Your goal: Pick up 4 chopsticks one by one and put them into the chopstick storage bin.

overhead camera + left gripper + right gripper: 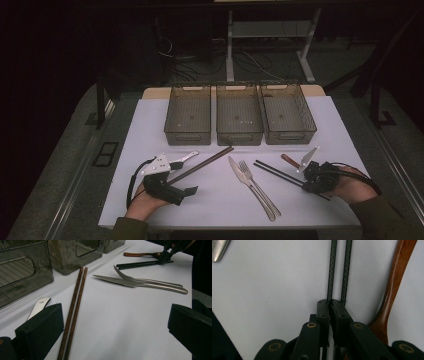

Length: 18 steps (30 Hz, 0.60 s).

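Black chopsticks (339, 270) flat on white table (210, 200), right of fork (260, 187) and knife (240, 172), left of wooden spoon (394, 290); pinched near one end by right gripper (330, 305), jaws pressed nearly together on at least one stick; hard to tell whether both caught. Left gripper (112, 332) spread wide, low over table, brown chopsticks (75, 307) just beside one jaw, nothing held. Three bins (239, 120) in a row at far edge, seemingly empty. Probably grasp step of sorting cutlery; next: lift pair level, carry forward to a bin, keep both sticks from slipping or splaying.
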Each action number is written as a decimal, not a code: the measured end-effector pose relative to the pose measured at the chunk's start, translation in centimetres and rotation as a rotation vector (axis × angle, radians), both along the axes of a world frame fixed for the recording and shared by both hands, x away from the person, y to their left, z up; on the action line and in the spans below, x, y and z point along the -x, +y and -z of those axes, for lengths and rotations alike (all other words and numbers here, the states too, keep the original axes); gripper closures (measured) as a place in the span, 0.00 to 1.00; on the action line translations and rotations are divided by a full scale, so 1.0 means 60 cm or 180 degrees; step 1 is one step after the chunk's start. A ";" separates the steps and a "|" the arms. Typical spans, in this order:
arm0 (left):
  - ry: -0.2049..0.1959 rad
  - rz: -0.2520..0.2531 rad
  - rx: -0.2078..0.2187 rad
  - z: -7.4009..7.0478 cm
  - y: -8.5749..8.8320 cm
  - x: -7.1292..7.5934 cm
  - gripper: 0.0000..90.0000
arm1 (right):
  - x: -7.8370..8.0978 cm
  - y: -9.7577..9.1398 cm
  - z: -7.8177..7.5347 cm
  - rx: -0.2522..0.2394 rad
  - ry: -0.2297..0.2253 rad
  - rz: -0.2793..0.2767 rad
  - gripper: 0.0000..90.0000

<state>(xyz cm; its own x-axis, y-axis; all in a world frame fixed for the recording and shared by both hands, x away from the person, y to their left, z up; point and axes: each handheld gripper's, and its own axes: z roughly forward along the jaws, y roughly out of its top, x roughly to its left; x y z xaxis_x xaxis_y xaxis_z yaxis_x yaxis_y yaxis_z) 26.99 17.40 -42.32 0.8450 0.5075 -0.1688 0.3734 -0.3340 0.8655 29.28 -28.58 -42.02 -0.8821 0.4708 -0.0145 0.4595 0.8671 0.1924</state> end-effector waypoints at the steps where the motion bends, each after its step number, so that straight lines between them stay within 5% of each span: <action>1: -0.0010 0.0012 -0.0005 0.000 0.000 0.000 0.00 | -0.001 0.001 0.000 0.0020 0.0013 0.0002 0.94; 18: -0.0025 0.0015 -0.0017 0.000 0.001 0.000 0.00 | -0.004 0.001 -0.001 0.0053 0.0011 -0.0053 0.95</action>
<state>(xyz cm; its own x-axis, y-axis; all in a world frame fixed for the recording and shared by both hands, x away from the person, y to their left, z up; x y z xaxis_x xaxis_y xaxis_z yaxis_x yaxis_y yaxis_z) 27.01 17.44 -42.30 0.8486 0.5044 -0.1593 0.3650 -0.3405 0.8665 29.50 -28.55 -41.93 -0.8899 0.4558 -0.0191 0.4457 0.8776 0.1764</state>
